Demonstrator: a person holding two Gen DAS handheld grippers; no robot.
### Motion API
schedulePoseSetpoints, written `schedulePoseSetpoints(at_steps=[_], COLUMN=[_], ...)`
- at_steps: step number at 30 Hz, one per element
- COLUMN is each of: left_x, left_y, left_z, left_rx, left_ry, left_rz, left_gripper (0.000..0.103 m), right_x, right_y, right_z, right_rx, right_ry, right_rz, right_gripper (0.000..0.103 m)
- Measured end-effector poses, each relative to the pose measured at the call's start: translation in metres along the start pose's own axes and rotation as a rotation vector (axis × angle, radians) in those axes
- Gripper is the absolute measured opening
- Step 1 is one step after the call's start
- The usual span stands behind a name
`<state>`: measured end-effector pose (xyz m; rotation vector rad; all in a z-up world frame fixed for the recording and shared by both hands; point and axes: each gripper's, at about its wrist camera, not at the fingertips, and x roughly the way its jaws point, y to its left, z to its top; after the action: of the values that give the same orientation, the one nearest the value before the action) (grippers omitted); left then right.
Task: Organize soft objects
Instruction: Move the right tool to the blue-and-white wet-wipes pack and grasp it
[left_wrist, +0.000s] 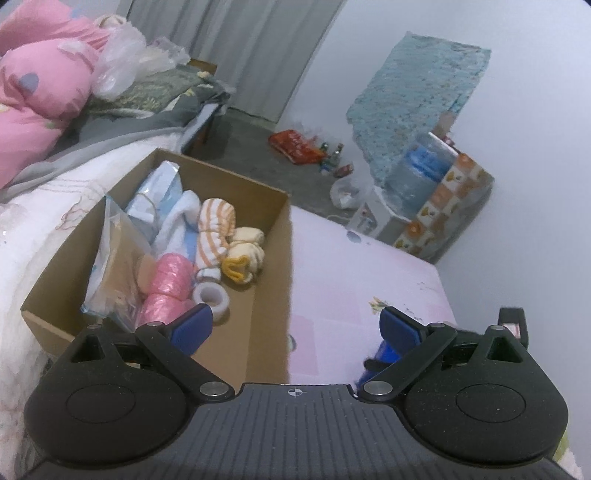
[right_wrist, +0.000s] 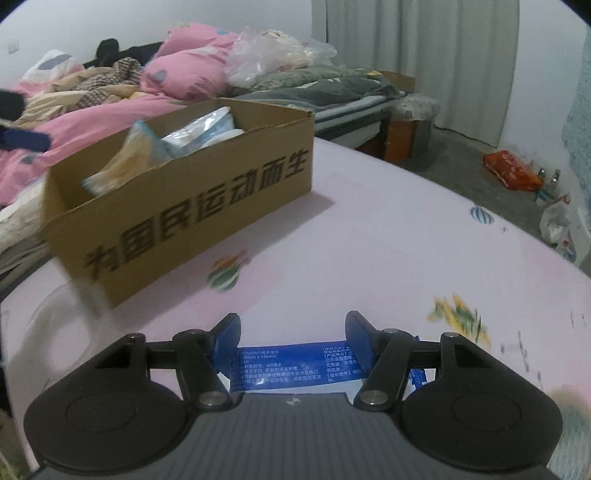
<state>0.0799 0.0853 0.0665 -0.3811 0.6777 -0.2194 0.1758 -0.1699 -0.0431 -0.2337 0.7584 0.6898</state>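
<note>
1. Left gripper (left_wrist: 295, 325): jaws spread wide, nothing between the blue pads (left_wrist: 192, 326). Pointed forward and downward.
2. Left fingers: both black linkage arms splayed outward, the blue tips well apart.
3. Right gripper (right_wrist: 292, 334): jaws part-way open, angled down. A flat blue packet (right_wrist: 291, 367) sits between the fingers, low near the gripper body; both blue pads (right_wrist: 227, 338) meet its ends and it looks pinched.
4. Right view is motion-blurred.
5. The other gripper's blue tip shows at the lower right of the left view, blurred.
6. No hand or sleeve in view.
</note>
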Motion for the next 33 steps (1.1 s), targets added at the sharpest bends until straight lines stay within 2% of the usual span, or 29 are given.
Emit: schedulePoseSetpoints(at_steps=[4, 7, 11, 14, 17, 22, 26, 33], left_x=[-0.01, -0.013, -0.008, 0.001, 0.009, 0.025, 0.047, 0.093], left_y=[-0.015, -0.031, -0.057, -0.082, -0.109, -0.137, -0.154, -0.179], left_z=[-0.013, -0.028, -0.056, -0.078, -0.1, -0.125, -0.14, -0.16], left_rx=[0.046, 0.103, 0.205, 0.319, 0.448, 0.57, 0.631, 0.726], left_ry=[-0.011, -0.002, 0.028, 0.066, 0.079, 0.073, 0.075, 0.067], left_rz=[-0.037, -0.079, -0.143, -0.201, -0.236, -0.234, -0.214, -0.114], left_gripper=[0.099, 0.099, 0.099, 0.099, 0.099, 0.099, 0.099, 0.099], right_x=[-0.029, -0.058, -0.113, -0.151, -0.171, -0.162, -0.13, -0.1], right_y=[0.007, 0.011, 0.016, 0.018, 0.01, -0.016, -0.037, -0.056], right_z=[-0.025, -0.045, -0.076, -0.104, -0.132, -0.164, -0.179, -0.188], right_rx=[0.045, 0.125, 0.275, 0.397, 0.561, 0.831, 1.018, 1.121], right_ry=[-0.031, -0.084, -0.225, -0.324, -0.395, -0.443, -0.397, -0.339], right_rz=[0.039, 0.058, 0.088, 0.099, 0.116, 0.158, 0.22, 0.252], right_gripper=[0.066, 0.066, 0.066, 0.066, 0.066, 0.066, 0.066, 0.066])
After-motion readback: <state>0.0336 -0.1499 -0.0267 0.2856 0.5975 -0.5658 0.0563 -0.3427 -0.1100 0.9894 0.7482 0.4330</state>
